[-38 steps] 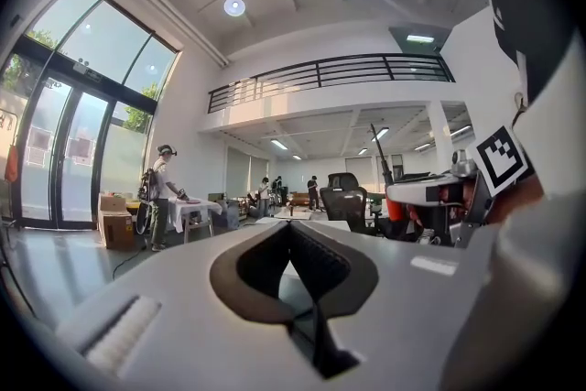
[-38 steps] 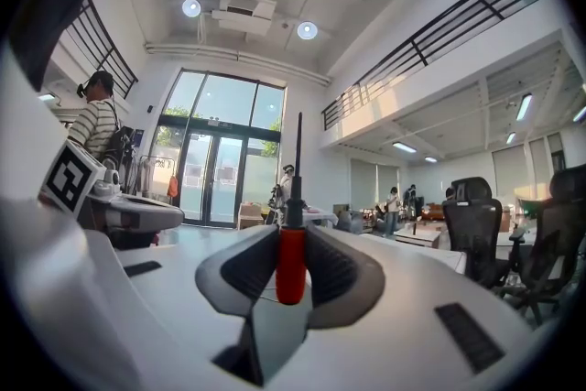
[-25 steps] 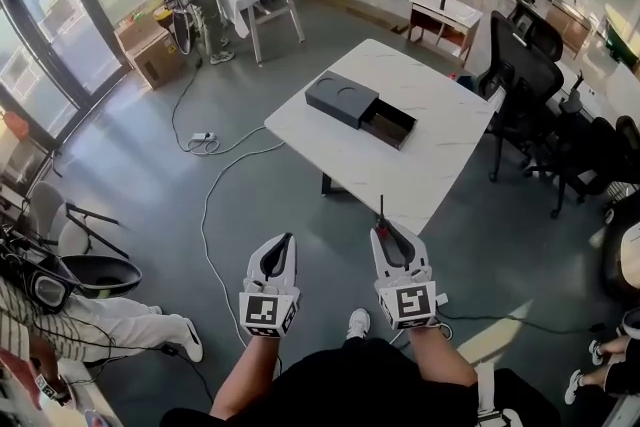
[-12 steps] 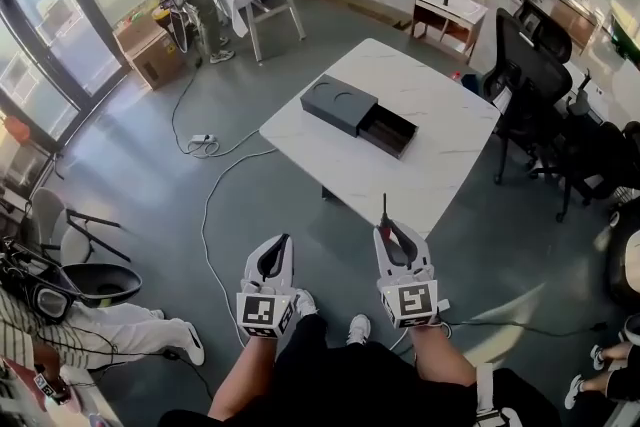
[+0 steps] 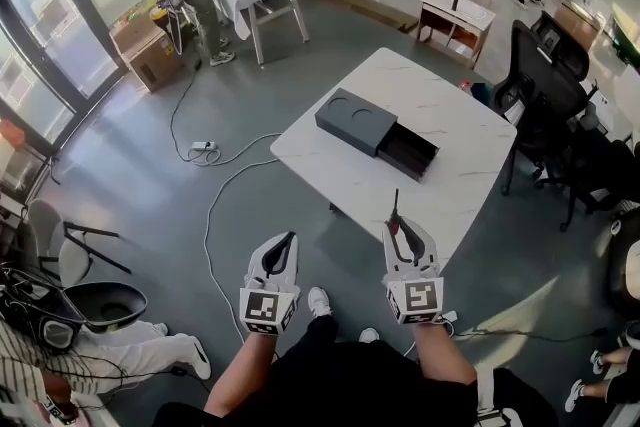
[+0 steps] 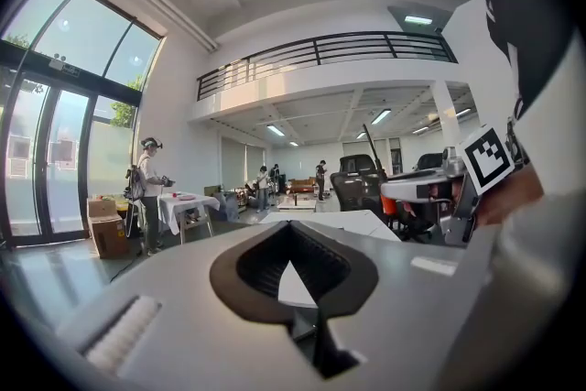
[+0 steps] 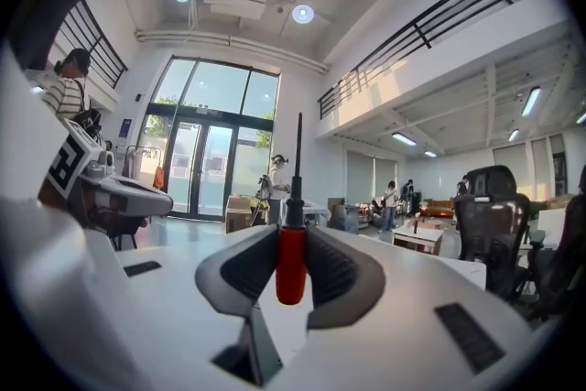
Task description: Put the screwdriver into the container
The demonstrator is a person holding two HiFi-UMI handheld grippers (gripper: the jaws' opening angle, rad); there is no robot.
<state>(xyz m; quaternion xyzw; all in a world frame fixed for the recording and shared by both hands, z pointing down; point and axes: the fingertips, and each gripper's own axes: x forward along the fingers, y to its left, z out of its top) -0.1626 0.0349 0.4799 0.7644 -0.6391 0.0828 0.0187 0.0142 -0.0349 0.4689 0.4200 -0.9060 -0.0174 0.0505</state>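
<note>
Both grippers are white w/ black jaw pads: left gripper (image 5: 287, 240), right gripper (image 5: 399, 227). Each carries a cube of black-&-white square markers. Screwdriver (image 7: 291, 263) at the right gripper: red handle, black collar & shaft. Ahead of the right gripper, container (image 5: 358, 120) is dark grey, its drawer approx. black inside. Table (image 5: 455, 180) under it: white w/ faint grey marble veins. Floor (image 5: 130, 175): plain mid-grey. White cable (image 5: 206, 227) ahead-left of the left gripper. Chairs (image 5: 545, 80) far to the right gripper's right: black. Cardboard box (image 5: 150, 55) far ahead-left: brown.
</note>
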